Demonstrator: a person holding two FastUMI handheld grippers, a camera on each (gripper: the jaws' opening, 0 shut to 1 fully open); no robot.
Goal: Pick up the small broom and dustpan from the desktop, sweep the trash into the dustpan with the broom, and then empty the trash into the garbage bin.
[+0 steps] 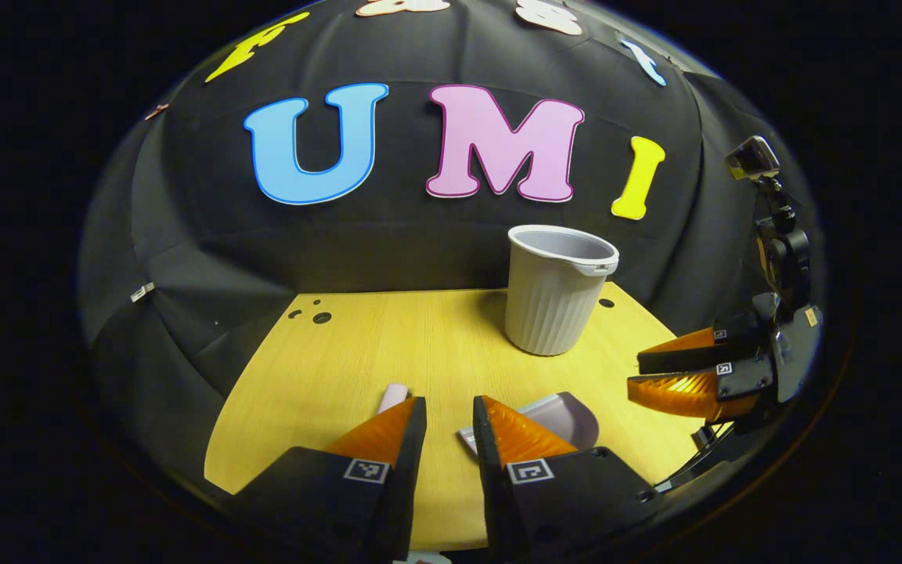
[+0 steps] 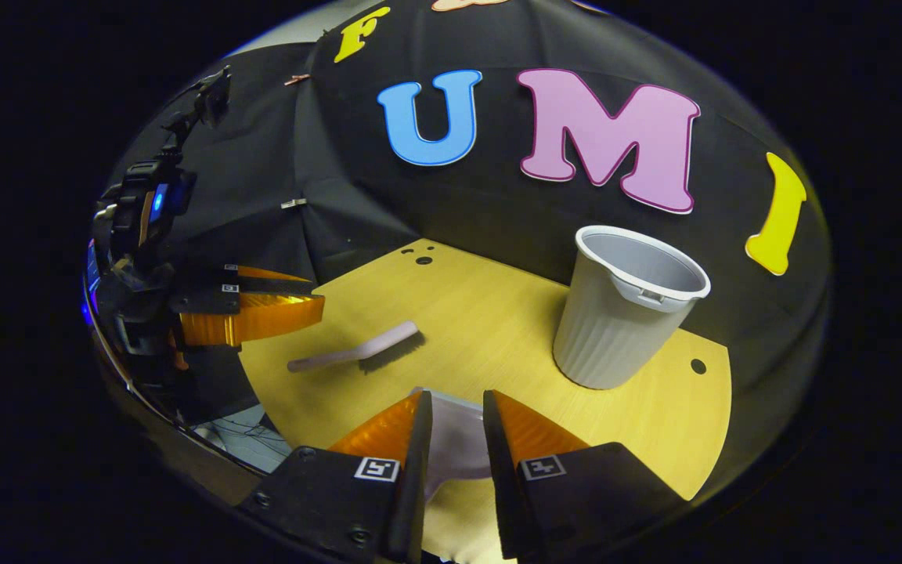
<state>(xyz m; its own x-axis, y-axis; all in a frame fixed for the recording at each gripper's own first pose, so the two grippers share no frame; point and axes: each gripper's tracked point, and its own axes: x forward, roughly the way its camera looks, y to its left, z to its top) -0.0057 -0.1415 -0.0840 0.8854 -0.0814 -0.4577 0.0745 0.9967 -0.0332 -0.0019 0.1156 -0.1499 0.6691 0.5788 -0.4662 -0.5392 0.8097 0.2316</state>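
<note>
A small pale broom with dark bristles lies flat on the wooden desktop. In the left gripper view its end peeks out behind my left gripper, which hovers open and holds nothing. The pale dustpan lies just right of that gripper. In the right gripper view the dustpan shows through the gap of my right gripper, which is open above it. The grey ribbed garbage bin stands upright at the back. Each gripper also appears in the other's view: the right one, the left one.
The desktop has a few small round holes near its far corners. Black cloth walls close the booth behind and beside the table. The table's front edge lies just below both grippers.
</note>
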